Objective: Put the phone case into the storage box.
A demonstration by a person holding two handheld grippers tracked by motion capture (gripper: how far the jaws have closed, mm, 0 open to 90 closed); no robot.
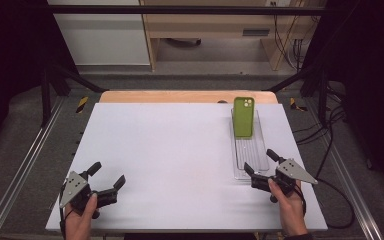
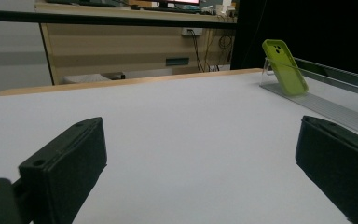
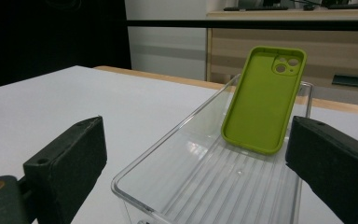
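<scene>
The desk (image 1: 180,160) is a wide white board that takes most of the high view. On it, at about 2 o'clock from the middle, lies a long clear plastic tray (image 1: 252,167) with a ribbed floor. A green phone case (image 1: 243,117) stands at the tray's far end, at 12 o'clock inside it. It leans back against the far wall, with its hollow inner side toward the person.

The right claw (image 1: 261,162) is at the near end of the tray, at 6 o'clock from the case. Its jaws are spread wide, one on each side of the tray's near corner, and they pinch nothing. The left claw (image 1: 108,175) rests at 8 o'clock on the desk, well apart from the tray, also spread and empty.

The case looks light and a little soft, probably silicone, so it should bend under pressure but not break. Its matte surface should not slip much. I think the best place to hold it is on the two long side edges, near the middle. The tray looks light and smooth and may slide if it is pushed.
</scene>
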